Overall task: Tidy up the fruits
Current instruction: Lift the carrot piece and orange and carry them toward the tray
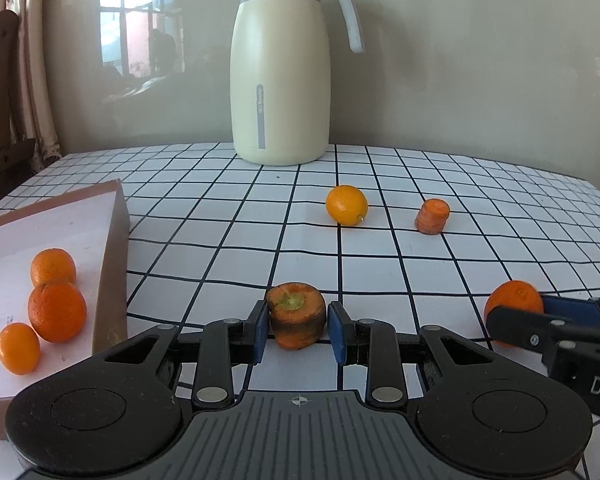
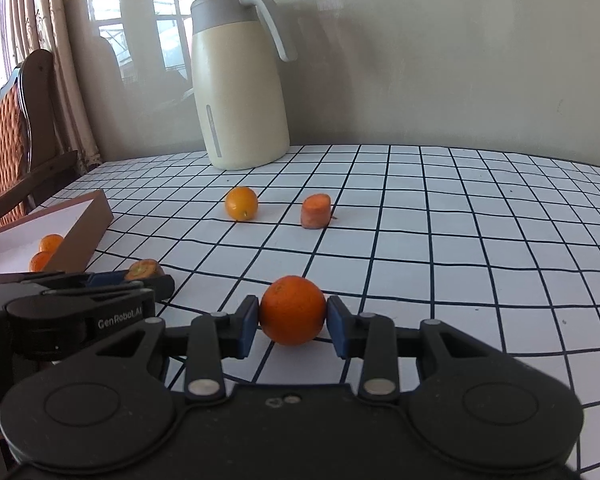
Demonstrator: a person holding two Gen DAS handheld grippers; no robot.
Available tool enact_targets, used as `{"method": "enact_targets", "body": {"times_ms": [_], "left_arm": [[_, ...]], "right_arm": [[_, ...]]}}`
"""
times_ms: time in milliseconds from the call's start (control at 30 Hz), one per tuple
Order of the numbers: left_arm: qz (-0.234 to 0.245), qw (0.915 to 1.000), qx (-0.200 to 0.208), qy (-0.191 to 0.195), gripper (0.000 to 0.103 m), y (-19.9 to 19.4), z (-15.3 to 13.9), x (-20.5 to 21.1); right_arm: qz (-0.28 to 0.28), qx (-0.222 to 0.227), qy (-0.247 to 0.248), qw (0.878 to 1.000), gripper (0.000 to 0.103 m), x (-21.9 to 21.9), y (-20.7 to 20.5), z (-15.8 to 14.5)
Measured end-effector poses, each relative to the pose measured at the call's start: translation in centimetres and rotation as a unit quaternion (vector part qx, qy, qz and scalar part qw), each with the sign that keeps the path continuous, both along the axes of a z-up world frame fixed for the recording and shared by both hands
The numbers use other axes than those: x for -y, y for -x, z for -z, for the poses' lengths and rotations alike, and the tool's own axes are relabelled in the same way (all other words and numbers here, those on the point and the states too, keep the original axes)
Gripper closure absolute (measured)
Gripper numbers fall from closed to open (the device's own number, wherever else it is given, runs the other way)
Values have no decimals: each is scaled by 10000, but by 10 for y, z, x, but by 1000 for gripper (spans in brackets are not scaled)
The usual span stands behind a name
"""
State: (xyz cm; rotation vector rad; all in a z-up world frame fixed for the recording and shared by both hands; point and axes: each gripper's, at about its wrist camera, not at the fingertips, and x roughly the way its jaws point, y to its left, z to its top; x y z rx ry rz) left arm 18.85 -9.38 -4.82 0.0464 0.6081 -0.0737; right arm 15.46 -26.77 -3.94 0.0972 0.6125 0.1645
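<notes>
Two claws are busy at once. The left claw [image 1: 296, 326] is squeezed onto a carrot stump [image 1: 296, 320] at the bottom middle of its view, with both blue pads pressing its sides. The right claw [image 2: 293, 326] is squeezed onto an orange [image 2: 293, 310] in the same way. Both pieces sit low over the worktop [image 2: 460, 240], and I cannot tell if they touch it.

The box [image 1: 114, 264] is at the left edge of the left view. Three oranges [image 1: 56, 310] already lie inside it. I think the orange should go there next. To do it well, keep the squeeze soft but steady, because a round orange can roll out of flat pads. Lift it clear of the box wall first, then lower it into a bare spot away from the other fruit. The carrot stump is no fruit, so it probably belongs elsewhere.

One more orange [image 1: 347, 205] and a carrot piece [image 1: 433, 216] wait near the middle of the worktop, just beside each other.

A white cloth with dark squares covers the worktop. A tall cream jug [image 1: 280, 68] stands at the back by a shiny pale wall. A wooden chair [image 2: 16, 132] and curtains [image 2: 56, 48] are at the upper left
</notes>
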Motion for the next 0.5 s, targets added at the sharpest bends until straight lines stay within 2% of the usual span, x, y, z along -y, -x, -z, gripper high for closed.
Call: {"method": "enact_targets", "body": {"times_ms": [167, 300, 500], "left_arm": [[13, 10000, 33, -14, 72, 0, 0, 1], [32, 9996, 272, -37, 73, 7, -5, 2], [97, 9990, 424, 52, 73, 19, -19, -3]], "right_arm": [[-7, -20, -45, 10000, 74, 0, -3, 1], [-9, 100, -88, 9999, 74, 0, 0, -4], [-148, 198, -138, 9996, 75, -5, 4, -13]]}}
